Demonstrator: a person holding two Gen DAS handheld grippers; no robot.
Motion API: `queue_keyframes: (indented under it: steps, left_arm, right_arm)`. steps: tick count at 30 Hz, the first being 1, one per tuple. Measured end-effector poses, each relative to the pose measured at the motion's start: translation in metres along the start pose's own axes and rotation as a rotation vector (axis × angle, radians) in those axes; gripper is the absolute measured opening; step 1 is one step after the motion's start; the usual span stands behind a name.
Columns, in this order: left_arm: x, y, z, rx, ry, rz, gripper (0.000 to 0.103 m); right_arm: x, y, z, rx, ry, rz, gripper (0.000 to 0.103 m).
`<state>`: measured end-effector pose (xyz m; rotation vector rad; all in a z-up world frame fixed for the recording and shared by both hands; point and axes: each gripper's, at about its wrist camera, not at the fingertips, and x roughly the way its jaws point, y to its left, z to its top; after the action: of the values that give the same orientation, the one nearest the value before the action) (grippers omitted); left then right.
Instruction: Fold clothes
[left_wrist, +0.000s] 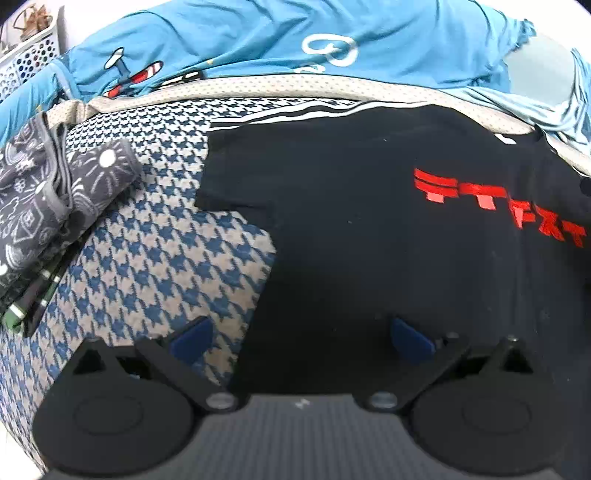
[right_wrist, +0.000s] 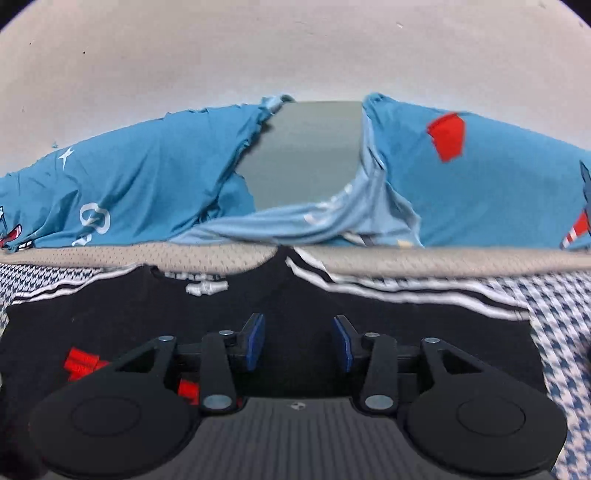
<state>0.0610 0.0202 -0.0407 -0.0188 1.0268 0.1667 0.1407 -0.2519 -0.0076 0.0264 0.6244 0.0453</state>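
Left tool (left_wrist: 301, 334), seen from its own wrist camera, hangs with blue pads (left_wrist: 192, 334) spread wide, clamping nothing. Just beyond it a black T-shirt (left_wrist: 351, 206) with red lettering lies flat on a houndstooth surface (left_wrist: 155, 243). Left of the shirt sits a folded grey patterned garment (left_wrist: 55, 184); behind it, blue printed fabric (left_wrist: 258, 33).

Right tool (right_wrist: 301, 341), from its wrist camera, hovers above the same black T-shirt (right_wrist: 122, 314), its pads partly apart with nothing between them. Past the shirt's striped edge lies blue printed fabric (right_wrist: 147, 177), then a pale wall (right_wrist: 295, 48).
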Motion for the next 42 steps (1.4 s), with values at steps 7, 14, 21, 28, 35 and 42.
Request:
queue_keyframes:
  steps: [7,14,21,28,35,42]
  left_arm:
    - [0.001,-0.005,-0.003,0.019,-0.002,-0.009,0.103]
    - [0.002,-0.008,-0.002,0.029,-0.009,-0.006,0.103]
    - [0.001,-0.013,-0.001,0.034,-0.013,-0.006,0.103]
    - [0.004,-0.021,-0.002,0.054,-0.016,0.006,0.103]
    - [0.006,-0.022,-0.001,0.053,-0.014,0.011,0.103]
    - [0.007,-0.021,-0.001,0.051,-0.014,0.007,0.103]
  right_arm:
    - [-0.018,-0.005,-0.019,-0.033,0.066,0.008,0.04]
    - [-0.041,-0.025,-0.031,-0.077,0.108,-0.02,0.04]
    - [-0.062,-0.063,-0.044,-0.068,0.147,-0.054,0.046]
    - [-0.058,-0.098,-0.048,0.112,0.182,-0.023,0.05]
    - [-0.048,-0.101,-0.051,0.216,0.166,0.007,0.052]
    - [-0.038,-0.089,-0.05,0.237,0.128,-0.024,0.031]
